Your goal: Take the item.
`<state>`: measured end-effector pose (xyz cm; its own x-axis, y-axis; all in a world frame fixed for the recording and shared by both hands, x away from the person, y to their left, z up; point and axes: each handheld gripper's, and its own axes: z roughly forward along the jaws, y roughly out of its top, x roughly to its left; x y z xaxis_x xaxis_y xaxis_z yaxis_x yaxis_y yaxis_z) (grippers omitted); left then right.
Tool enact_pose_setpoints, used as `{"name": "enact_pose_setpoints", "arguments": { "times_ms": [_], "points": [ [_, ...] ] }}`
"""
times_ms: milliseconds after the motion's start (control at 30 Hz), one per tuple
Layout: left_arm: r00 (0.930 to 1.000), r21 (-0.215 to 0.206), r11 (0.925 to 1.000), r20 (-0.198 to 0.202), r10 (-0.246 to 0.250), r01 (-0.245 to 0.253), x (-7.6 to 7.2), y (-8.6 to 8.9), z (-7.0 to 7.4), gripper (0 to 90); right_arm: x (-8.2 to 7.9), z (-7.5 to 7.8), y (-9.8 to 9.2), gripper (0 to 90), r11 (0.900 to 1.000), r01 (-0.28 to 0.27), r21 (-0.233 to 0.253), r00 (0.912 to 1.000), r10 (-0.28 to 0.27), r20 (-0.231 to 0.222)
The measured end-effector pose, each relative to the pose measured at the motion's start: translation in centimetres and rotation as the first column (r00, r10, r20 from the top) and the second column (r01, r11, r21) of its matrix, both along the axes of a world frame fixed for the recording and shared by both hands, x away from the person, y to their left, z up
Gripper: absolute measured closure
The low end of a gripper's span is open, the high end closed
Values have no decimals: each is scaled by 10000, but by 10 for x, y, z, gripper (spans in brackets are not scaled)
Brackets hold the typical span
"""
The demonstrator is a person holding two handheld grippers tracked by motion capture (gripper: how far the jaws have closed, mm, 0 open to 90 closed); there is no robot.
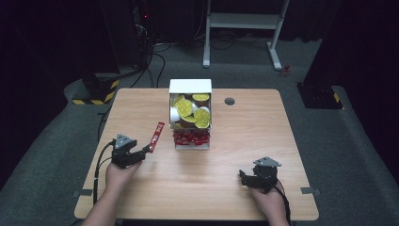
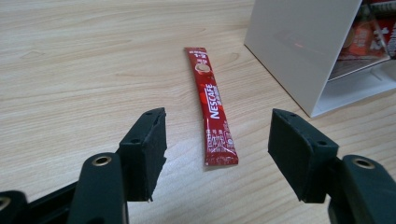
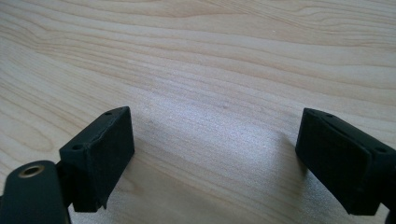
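Nescafé stick sachet [image 2: 213,106], red and flat, lies on the pale wood-grain table [image 1: 244,155] just left of the white box [image 1: 190,86], apart from its wall; seen from the high view it sits at about 10 o'clock from the table's middle, slanted with its far end toward 1 o'clock. The left gripper [image 2: 215,142] hovers at the sachet's near end, jaws spread wide, one on each side of it and gripping nothing. The right gripper [image 3: 212,154] is at about 4 o'clock on the table, jaws also wide apart over bare wood, holding nothing.

The box stands at 12 o'clock near the far edge, its upper part full of yellow-lidded cups [image 1: 190,113] and its lower tray holding red packets [image 1: 190,138]. A small dark grommet [image 1: 229,101] is set in the top at 1 o'clock.

Bare wood runs across the near half and the whole right side, out to the edges. Grey carpet [image 1: 348,141] surrounds the table; a white frame [image 1: 242,21] stands beyond at 12 o'clock, and black stands with yellow-striped bases [image 1: 94,92] at 10 and 2 o'clock.
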<state>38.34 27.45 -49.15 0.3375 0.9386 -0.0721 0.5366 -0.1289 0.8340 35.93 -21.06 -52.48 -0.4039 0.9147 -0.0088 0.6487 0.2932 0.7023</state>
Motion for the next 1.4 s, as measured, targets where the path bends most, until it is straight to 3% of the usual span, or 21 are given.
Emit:
{"name": "enact_pose_setpoints", "arguments": {
  "times_ms": [400,700,967,1000,1067,1133,1233,1400],
  "points": [
    [9994,483,9984,-187,-280,288,-19,9,-10,336,0,0,0,112,10000,-2,-3,10000,2,1],
    [9962,671,9967,-778,-394,447,-33,14,-20,334,0,0,0,112,10000,0,-4,10000,0,1],
    [9906,1244,9901,-1274,-489,649,-48,15,-29,316,0,0,0,112,10000,-2,-2,10000,2,3],
    [9896,1486,9864,-1347,-498,699,-52,16,-30,309,0,0,0,112,10000,-1,-5,10000,1,2],
    [9884,1512,9859,-1430,-504,722,-57,17,-32,301,0,0,0,112,10000,0,-2,10000,0,3],
    [9884,1414,9877,-1448,-467,674,-60,18,-33,298,0,0,0,112,10000,2,0,10000,-2,0],
    [9932,1259,9907,-1105,-375,514,-66,21,-37,288,0,0,0,113,10000,9,-2,10000,-9,1],
    [9933,1236,9908,-1079,-412,545,-68,21,-38,246,0,0,0,112,10000,10,0,10000,-10,2]
  ]
}}
